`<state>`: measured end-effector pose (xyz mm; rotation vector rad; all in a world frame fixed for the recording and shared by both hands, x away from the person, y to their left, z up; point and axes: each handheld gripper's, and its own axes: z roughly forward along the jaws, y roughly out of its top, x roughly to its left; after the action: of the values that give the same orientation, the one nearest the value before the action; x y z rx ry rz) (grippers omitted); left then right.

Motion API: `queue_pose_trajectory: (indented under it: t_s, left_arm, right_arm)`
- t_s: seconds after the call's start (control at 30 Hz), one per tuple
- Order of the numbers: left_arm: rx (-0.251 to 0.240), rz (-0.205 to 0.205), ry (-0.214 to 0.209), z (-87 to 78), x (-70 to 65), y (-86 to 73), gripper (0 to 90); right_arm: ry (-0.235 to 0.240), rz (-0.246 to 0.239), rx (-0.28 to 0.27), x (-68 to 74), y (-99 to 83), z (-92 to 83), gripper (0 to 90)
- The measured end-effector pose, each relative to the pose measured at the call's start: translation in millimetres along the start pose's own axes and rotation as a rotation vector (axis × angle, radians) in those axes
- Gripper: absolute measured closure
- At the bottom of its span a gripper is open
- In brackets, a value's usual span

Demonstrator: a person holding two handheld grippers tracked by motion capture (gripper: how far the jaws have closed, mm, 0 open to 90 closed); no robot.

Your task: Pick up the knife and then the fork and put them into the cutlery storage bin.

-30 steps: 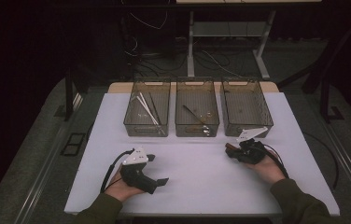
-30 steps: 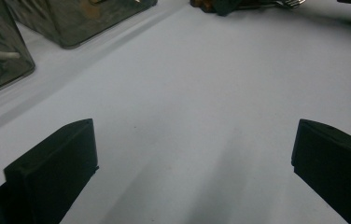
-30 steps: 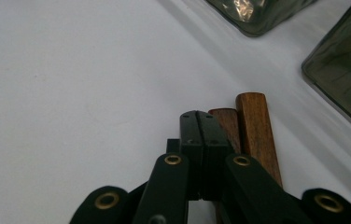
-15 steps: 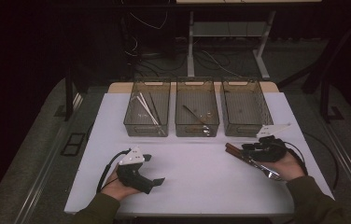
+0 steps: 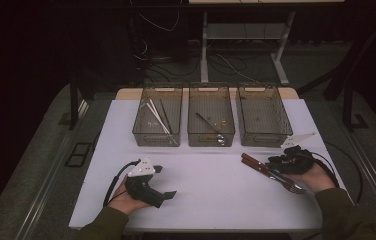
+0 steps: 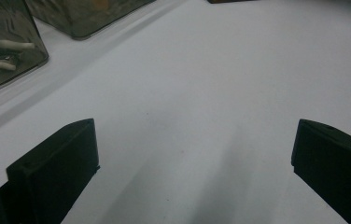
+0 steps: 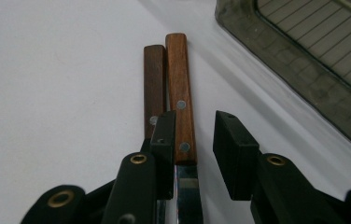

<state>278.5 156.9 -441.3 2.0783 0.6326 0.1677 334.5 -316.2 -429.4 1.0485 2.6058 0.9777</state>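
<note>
Two wooden-handled utensils lie side by side on the white table, at the right, with fork tines toward the person's hand. My right gripper rests over them. In the right gripper view its jaws stand apart. The lighter handle runs between them, against the left pad and clear of the right one. The darker handle lies just outside. These jaws have just been opening. My left gripper lies on the table at the left, jaws wide over bare tabletop.
Three smoky clear bins stand in a row at the back. The left bin holds white sticks, the middle bin some cutlery. The right bin stands just beyond my right gripper. The table's front edge is near both hands.
My right gripper has moved to the right and its jaws have parted. The two wooden-handled utensils now show on the table beneath it. The left gripper has stayed put.
</note>
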Motion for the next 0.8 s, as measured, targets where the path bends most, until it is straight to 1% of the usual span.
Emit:
queue_pose_trajectory:
  t_s: [0.07, 0.3, 0.4, 0.67, 0.73, 0.8]
  left_arm:
    - [0.000, 0.000, 0.000, 0.0, 0.0, 0.1, 0.0]
    - [0.001, -0.001, 0.000, 0.3, -0.3, 0.1, 0.0]
    - [0.001, -0.001, 0.002, 0.3, -0.2, 0.2, 0.0]
    - [0.000, -0.002, 0.001, 0.5, -0.4, 0.2, 0.0]
    - [0.000, -0.003, 0.000, 0.8, -0.4, 0.3, 0.0]
    - [-0.001, -0.001, -0.003, 1.2, -0.3, 0.3, 0.0]
  right_arm:
    - [-0.002, -0.001, 0.010, -0.9, -0.1, 2.3, 69.6]
    - [0.018, -0.007, 0.029, -1.3, -1.3, 7.7, 70.3]
    - [0.009, -0.024, 0.036, -0.7, -0.7, 10.1, 71.0]
    - [-0.008, -0.047, 0.063, -1.1, -0.3, 14.1, 71.7]
    - [-0.001, -0.041, 0.076, -1.9, 1.0, 14.2, 71.6]
    - [0.005, -0.040, 0.101, -2.7, 4.5, 14.8, 71.5]
